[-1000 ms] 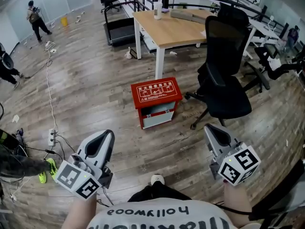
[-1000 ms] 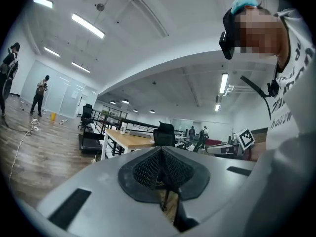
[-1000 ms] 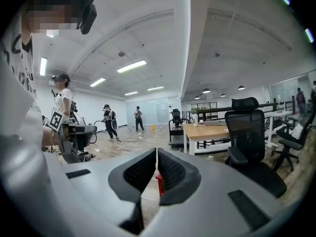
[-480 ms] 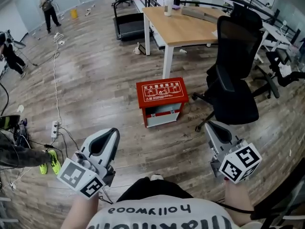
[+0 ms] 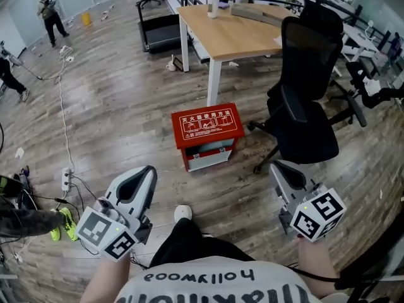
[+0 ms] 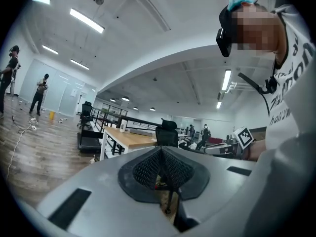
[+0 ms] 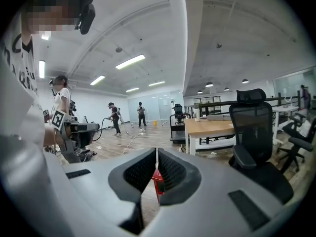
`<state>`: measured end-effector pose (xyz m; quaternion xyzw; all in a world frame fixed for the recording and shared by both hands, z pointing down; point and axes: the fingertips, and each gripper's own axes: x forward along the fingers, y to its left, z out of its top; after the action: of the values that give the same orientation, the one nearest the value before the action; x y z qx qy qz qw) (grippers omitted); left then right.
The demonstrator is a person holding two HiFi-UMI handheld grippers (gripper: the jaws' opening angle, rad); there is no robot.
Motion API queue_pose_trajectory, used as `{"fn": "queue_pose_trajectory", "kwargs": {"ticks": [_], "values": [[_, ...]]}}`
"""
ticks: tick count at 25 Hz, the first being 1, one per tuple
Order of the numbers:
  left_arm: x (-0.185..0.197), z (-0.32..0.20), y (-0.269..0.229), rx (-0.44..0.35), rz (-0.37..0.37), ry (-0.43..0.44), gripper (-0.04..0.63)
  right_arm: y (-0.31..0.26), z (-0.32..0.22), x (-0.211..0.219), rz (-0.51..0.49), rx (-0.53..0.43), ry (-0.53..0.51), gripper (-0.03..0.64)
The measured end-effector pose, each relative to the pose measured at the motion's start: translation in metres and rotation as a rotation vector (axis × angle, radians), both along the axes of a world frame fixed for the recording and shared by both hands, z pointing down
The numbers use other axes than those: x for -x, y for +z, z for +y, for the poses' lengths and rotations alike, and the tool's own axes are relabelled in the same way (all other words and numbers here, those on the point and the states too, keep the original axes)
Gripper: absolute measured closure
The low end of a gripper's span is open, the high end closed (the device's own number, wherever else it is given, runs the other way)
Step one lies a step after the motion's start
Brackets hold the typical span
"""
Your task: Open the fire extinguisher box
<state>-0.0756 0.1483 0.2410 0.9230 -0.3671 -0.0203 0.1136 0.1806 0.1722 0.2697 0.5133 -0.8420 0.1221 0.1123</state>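
Note:
The fire extinguisher box [image 5: 207, 125] is a small red case with white print on its top and a pale front panel. It stands on the wooden floor ahead of me, between the table leg and the black chair. My left gripper [image 5: 144, 172] is held low at the left, well short of the box, its jaws shut on nothing. Level with it at the right, my right gripper [image 5: 279, 168] is also shut and empty. In the right gripper view, a strip of the red box [image 7: 159, 179] shows below the closed jaws of the right gripper [image 7: 156, 153]. The left gripper [image 6: 161, 150] points toward the table.
A black office chair [image 5: 304, 106] stands just right of the box. A wooden table [image 5: 235, 35] is behind it, with a treadmill [image 5: 158, 33] farther back. A power strip [image 5: 66, 179] and cables lie at the left. My shoe [image 5: 182, 213] is on the floor between the grippers.
I have stepped forward, and a foot now shows between the grippers. The box sits slightly further left in the head view. Both grippers stay shut at the same height.

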Motion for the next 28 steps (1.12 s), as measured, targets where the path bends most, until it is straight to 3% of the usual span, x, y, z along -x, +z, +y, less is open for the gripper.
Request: {"fn": "queue_pose_trajectory", "kwargs": {"ticks": [4, 16, 22, 28], "values": [[-0.003, -0.029, 0.000, -0.004, -0.003, 0.029, 0.589, -0.001, -0.025, -0.004, -0.014, 0.004, 0.032, 0.604], [0.025, -0.152, 0.007, 0.028, -0.026, 0.087, 0.589, 0.016, -0.140, 0.033, -0.231, 0.088, 0.057, 0.604], [0.032, -0.208, 0.017, 0.031, -0.025, 0.134, 0.589, 0.030, -0.183, 0.053, -0.282, 0.107, 0.053, 0.604], [0.018, -0.234, 0.025, -0.044, 0.026, 0.202, 0.589, 0.053, -0.193, 0.058, -0.365, 0.142, 0.051, 0.603]]}}
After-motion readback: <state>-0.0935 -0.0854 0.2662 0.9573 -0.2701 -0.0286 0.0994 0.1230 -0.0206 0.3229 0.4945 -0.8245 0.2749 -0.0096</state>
